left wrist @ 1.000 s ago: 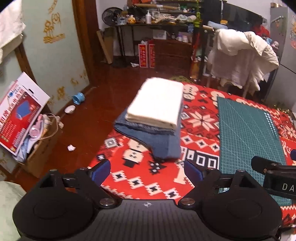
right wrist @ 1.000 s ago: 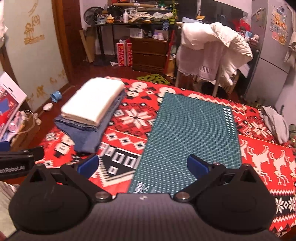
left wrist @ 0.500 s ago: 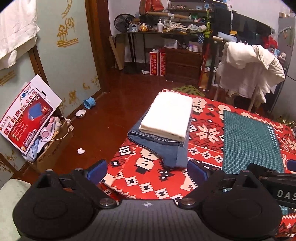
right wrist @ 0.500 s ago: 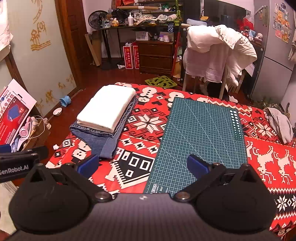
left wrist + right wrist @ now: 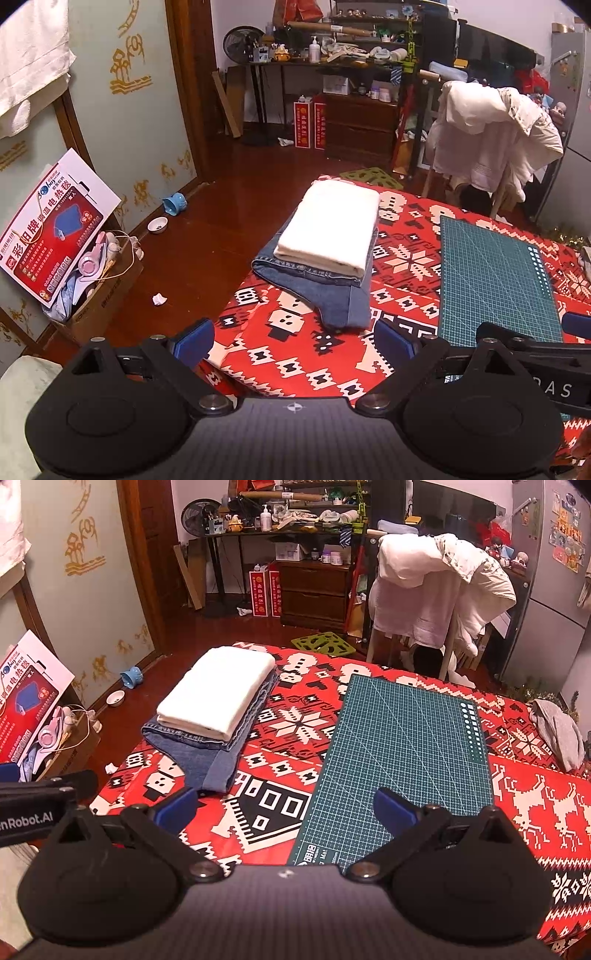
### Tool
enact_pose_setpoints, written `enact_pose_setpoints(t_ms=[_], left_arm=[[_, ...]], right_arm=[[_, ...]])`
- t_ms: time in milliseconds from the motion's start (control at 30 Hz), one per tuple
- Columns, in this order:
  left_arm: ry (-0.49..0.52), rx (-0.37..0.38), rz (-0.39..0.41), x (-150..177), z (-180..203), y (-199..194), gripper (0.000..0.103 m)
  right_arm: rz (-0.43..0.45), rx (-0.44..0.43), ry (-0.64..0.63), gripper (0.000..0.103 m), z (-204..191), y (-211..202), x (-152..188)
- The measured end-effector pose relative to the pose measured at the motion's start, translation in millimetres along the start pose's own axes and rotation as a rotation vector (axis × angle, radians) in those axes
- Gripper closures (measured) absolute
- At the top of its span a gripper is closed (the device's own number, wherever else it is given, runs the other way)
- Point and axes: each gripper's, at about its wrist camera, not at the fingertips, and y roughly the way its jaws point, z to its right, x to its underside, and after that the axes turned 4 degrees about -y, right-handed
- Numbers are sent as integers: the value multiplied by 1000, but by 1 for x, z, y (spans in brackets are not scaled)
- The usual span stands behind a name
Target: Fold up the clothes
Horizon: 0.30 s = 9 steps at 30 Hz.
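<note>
Both grippers, L (image 5: 294, 341) & R (image 5: 286, 810), pulled back from folded stack (image 5: 218, 696) vs 1 s ago; jaws spread, nothing held. 2 garments judged done.

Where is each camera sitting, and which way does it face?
Left wrist: on the left gripper, above the table's near left corner, facing the folded stack; open jaws show.
Right wrist: on the right gripper, facing the green mat; open jaws show.
Shared: stack, mat, red tablecloth.
</note>
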Motion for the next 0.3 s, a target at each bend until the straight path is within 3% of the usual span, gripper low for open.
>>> enact_pose_setpoints(t_ms=[300], left_arm=[[5,-2,-4,0,0,0,9]], right_arm=[[1,3,-2,0,1,2,0]])
